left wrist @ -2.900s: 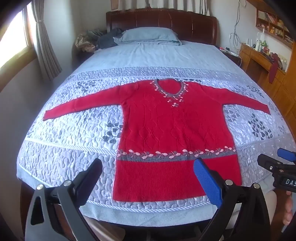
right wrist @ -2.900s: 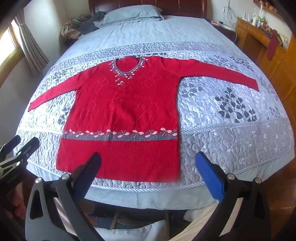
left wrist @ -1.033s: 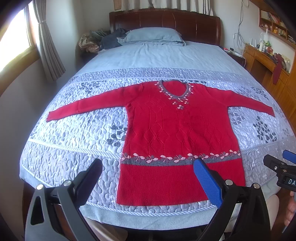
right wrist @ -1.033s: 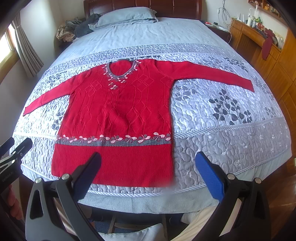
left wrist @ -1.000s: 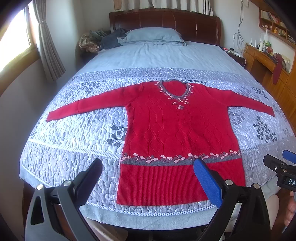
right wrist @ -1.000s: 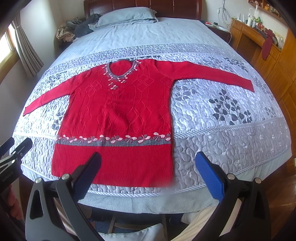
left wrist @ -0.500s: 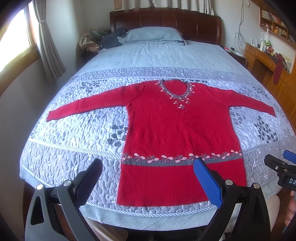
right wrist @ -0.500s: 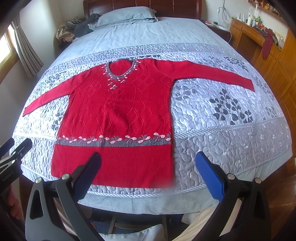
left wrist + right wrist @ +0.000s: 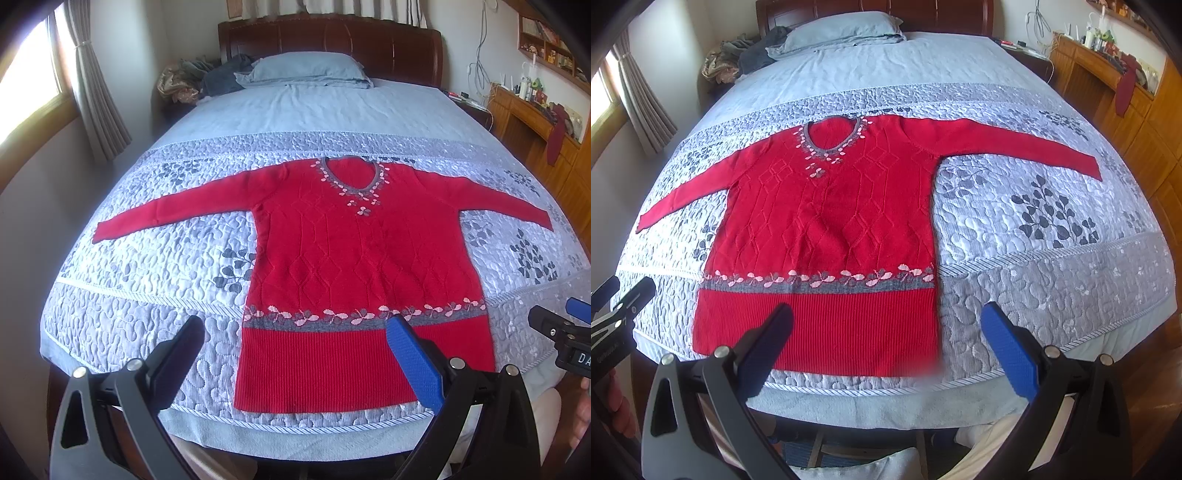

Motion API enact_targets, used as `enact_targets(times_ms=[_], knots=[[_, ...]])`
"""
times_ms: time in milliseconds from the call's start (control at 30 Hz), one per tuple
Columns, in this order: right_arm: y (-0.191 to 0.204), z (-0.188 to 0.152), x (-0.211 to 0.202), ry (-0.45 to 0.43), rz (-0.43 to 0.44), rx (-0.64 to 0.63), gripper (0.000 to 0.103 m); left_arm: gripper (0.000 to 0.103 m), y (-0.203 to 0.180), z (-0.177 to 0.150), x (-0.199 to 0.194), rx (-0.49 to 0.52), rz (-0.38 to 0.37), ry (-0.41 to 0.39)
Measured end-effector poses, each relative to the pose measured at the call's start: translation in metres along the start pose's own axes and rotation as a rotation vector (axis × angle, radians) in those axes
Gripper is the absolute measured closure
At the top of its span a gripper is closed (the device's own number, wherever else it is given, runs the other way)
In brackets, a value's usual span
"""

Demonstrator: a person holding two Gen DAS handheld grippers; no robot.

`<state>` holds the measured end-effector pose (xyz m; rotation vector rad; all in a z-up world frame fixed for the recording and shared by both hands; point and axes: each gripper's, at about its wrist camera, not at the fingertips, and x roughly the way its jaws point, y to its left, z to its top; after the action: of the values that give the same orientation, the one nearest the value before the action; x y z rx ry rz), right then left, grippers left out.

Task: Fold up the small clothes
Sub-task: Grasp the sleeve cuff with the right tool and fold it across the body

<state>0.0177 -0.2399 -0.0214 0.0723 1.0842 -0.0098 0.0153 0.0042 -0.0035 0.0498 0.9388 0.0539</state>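
Folding has not begun: the red sweater [image 9: 354,258] lies flat, front up, across the quilted bed cover [image 9: 147,266] in the middle of both views, both sleeves stretched out sideways, the neckline toward the pillow [image 9: 306,68] at the top of the frame and the ribbed hem at the near bed edge. The left gripper [image 9: 295,350] hovers at the bottom of its frame above the hem, jaws spread wide and holding nothing; the right gripper [image 9: 886,339] hovers likewise, wide open and empty, over the hem's right corner. Neither touches the cloth. The step in hand looks like the approach. The next move probably calls for reaching out to a sleeve cuff, at the left or right edge of the frame, pinching only the knit and not the cover beneath, then laying the sleeve across the body.
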Motion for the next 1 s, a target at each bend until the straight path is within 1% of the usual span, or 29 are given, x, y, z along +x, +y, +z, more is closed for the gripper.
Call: enact_targets(times_ms=[367,433,500,600,667,733,800,833,867,933,967,1000], knots=[[-0.004,0.009,0.013,0.009,0.016,0.003,0.003,0.004,-0.005,0.007,0.013,0.006,0.0,0.018],[-0.013,0.015,0.016,0.006,0.024,0.004,0.003,0.004,-0.008,0.012,0.022,0.006,-0.001,0.028],[-0.033,0.027,0.022,0.005,0.028,0.016,0.003,0.004,-0.013,0.02,0.036,0.004,-0.008,0.049],[-0.089,0.053,0.033,0.0,0.0,0.101,0.003,0.004,-0.033,0.042,0.061,0.018,-0.029,0.074],[-0.134,0.077,0.041,-0.009,-0.032,0.168,0.003,0.004,-0.053,0.062,0.078,0.035,-0.026,0.073],[-0.185,0.104,0.053,-0.018,-0.069,0.223,0.003,0.004,-0.079,0.088,0.099,0.052,-0.047,0.073],[-0.237,0.129,0.069,-0.004,-0.087,0.272,0.003,0.004,-0.108,0.115,0.123,0.062,-0.069,0.083],[-0.272,0.146,0.082,0.01,-0.101,0.302,0.003,0.004,-0.122,0.128,0.134,0.06,-0.082,0.086],[-0.3,0.159,0.095,0.026,-0.124,0.319,0.003,0.004,-0.139,0.143,0.147,0.05,-0.101,0.082],[-0.353,0.182,0.122,0.057,-0.178,0.354,0.003,0.004,-0.164,0.162,0.163,0.039,-0.118,0.068],[-0.382,0.19,0.136,0.077,-0.179,0.382,0.003,0.004,-0.18,0.173,0.175,0.035,-0.125,0.066],[-0.405,0.196,0.152,0.108,-0.165,0.414,0.003,0.004,-0.187,0.179,0.181,0.033,-0.131,0.064]])
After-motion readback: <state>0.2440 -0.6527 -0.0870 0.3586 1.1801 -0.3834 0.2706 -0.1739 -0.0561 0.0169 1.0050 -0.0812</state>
